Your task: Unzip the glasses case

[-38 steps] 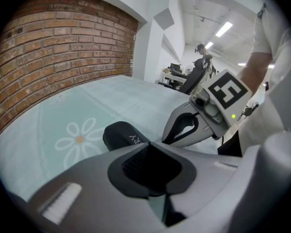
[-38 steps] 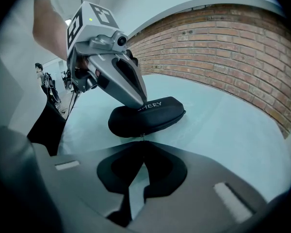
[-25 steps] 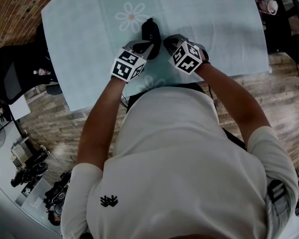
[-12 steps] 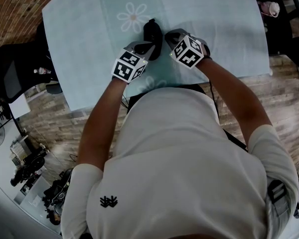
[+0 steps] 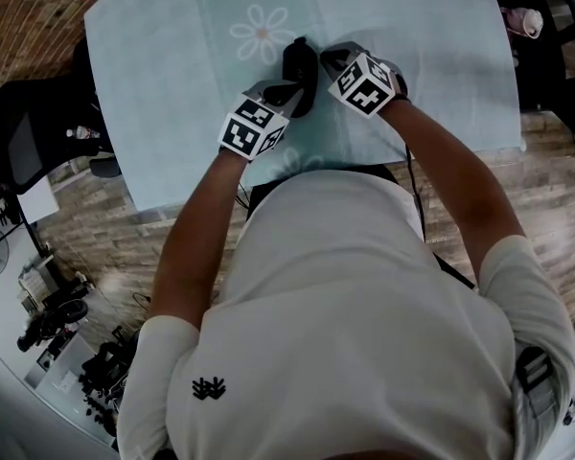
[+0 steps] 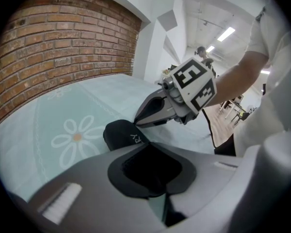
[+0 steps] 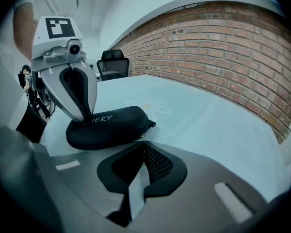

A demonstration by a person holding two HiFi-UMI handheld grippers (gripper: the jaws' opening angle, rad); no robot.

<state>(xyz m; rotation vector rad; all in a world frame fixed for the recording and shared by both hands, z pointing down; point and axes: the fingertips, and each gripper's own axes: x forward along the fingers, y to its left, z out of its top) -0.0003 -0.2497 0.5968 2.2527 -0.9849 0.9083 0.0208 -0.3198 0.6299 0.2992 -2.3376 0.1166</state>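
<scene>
The black zipped glasses case lies on the pale teal tablecloth beside a printed daisy. My left gripper comes at it from the near side, and its jaws are closed on the case's near end. From the right gripper view those left fingers stand on the lettered end of the case. My right gripper reaches the case's other end; its tips are pinched together on the small metal zipper pull. The zip looks closed.
The table's near edge runs just in front of the person's body. A black office chair stands at the left and another chair at the right. A brick wall lies beyond the table.
The right gripper has moved left across the gap to the case's end and closed at the zipper pull. The left gripper has stayed on the case, which shifted slightly away.
</scene>
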